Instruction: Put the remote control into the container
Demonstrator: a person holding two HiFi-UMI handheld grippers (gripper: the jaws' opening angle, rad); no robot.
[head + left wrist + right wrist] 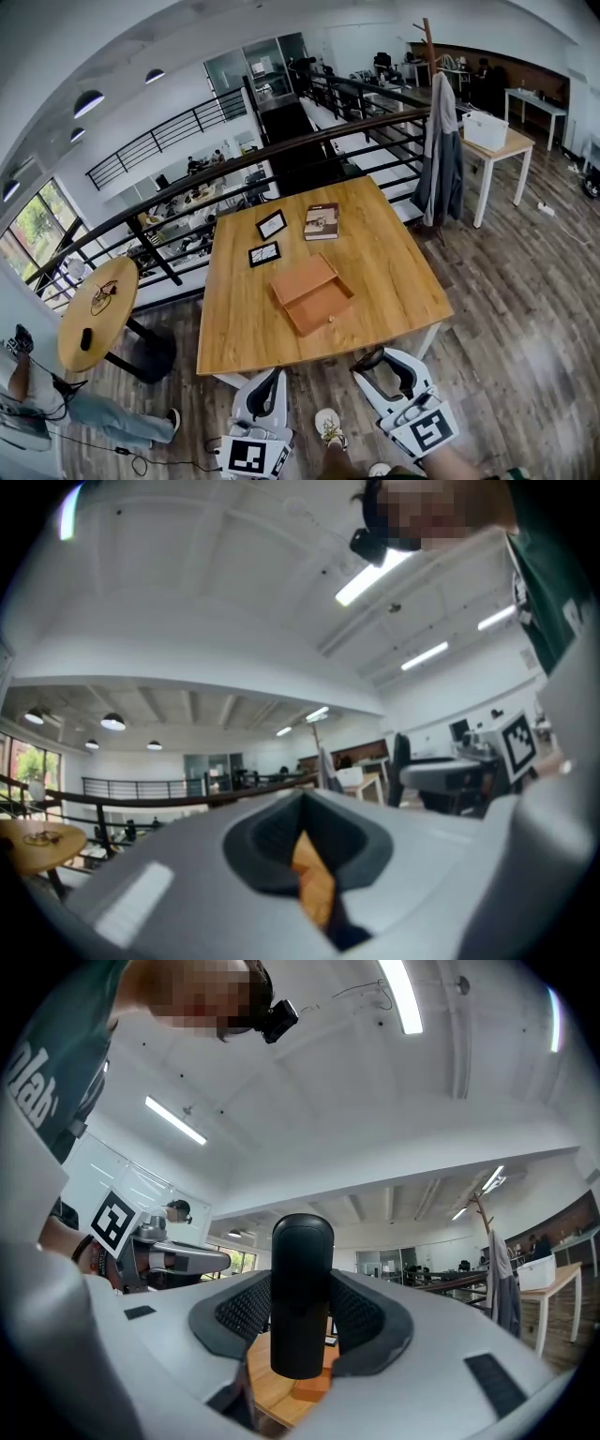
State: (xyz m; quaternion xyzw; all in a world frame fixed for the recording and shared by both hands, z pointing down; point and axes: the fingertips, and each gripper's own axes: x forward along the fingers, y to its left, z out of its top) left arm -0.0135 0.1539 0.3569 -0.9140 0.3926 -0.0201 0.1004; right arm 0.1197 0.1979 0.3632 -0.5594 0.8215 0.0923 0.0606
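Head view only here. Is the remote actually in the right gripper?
Observer: Yes. In its own view the right gripper has a black remote between its fingers, pads pressed on both sides.
Operator: Left one carrying anything?
Observer: No. Its own view shows the left gripper with fingers together and nothing held; only a sliver of table shows through.
Operator: Right one aimed at the box?
Observer: Looks so: the orange box sits right under the remote's end in that view.
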